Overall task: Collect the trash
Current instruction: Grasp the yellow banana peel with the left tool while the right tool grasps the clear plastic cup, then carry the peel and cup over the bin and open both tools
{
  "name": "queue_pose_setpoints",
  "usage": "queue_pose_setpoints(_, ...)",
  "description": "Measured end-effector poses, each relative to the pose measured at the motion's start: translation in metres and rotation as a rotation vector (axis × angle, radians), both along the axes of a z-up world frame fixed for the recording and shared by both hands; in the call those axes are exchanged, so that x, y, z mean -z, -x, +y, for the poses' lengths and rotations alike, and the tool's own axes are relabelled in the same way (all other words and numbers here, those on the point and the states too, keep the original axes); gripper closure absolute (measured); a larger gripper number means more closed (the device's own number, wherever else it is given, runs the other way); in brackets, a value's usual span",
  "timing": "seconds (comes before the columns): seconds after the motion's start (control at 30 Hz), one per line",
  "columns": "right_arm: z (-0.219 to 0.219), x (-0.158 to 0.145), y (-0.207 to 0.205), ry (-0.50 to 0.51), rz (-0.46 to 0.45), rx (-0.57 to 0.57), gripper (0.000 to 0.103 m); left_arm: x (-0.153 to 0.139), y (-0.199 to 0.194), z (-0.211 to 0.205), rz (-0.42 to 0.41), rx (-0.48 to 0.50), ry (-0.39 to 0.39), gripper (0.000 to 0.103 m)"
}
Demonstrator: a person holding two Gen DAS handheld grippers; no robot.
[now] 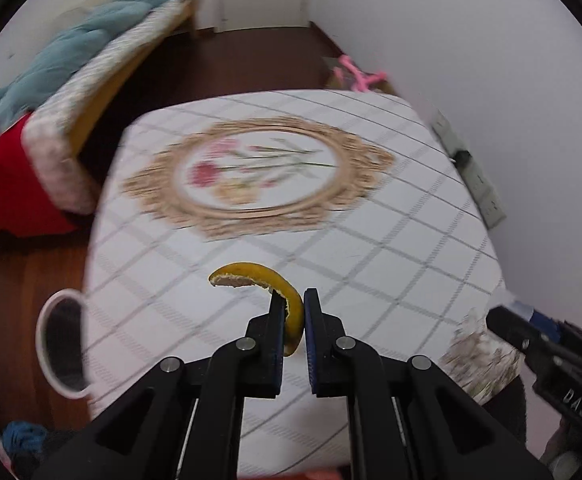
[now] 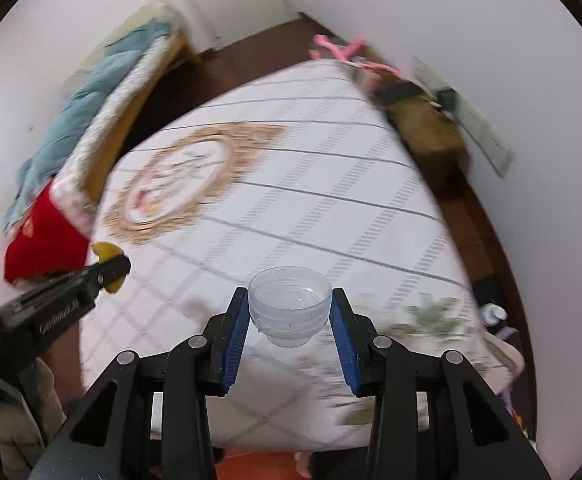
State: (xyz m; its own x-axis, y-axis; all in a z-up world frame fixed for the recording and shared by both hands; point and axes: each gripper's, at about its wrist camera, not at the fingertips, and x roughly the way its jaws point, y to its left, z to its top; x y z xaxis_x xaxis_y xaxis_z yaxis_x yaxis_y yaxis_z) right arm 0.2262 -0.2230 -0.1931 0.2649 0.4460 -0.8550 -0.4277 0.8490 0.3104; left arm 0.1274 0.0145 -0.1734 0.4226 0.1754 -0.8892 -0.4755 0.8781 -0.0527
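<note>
Between the left gripper [image 1: 293,296] fingers sits a pinched orange peel [image 1: 267,280], right gripper [image 2: 289,300] clamps a clear plastic cup [image 2: 289,306]; both lifted off table [image 1: 371,240], bin [image 1: 65,346] drop left.

A counter [image 1: 371,240] wears a white checked cloth with a gold floral medallion [image 1: 259,176]. A bed [image 1: 103,64] with a teal blanket [image 1: 71,52] stands beyond it on the dark wooden floor [image 1: 219,60].

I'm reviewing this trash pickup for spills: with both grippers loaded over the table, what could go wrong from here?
1. The left gripper pinches only one end of the curved orange peel; the free end could swing and slip out.
2. The right gripper squeezes a thin clear plastic cup by its sides; it might buckle or pop free.
3. The white bin sits off the table's left edge, so a drop may miss.
</note>
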Motion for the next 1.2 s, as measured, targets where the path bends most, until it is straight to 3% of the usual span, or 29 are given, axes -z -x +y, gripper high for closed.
queue_pose_setpoints(0.3,0.15,-0.052,0.076,-0.081,-0.007,-0.288,0.061,-0.042,0.112,0.12,-0.024,-0.245,-0.069,0.097)
queue_pose_setpoints(0.57,0.313,-0.062,0.156,-0.065,0.02,-0.589,0.061,-0.027,0.198,0.214,0.004,-0.438,-0.055,0.097)
queue_pose_setpoints(0.83,0.436,-0.005,0.206,0.071,0.077,-0.755,0.061,0.04,0.255,0.301,0.092,-0.555,0.055,0.097)
queue_pose_setpoints(1.0,0.5,0.054,0.227,0.2,0.124,-0.81,0.061,0.112,0.272,0.358,0.167,-0.596,0.265,0.096)
queue_pose_setpoints(1.2,0.555,0.134,0.232,0.343,0.257,-0.819,0.061,0.167,0.279,0.391,0.211,-0.628,0.42,0.096)
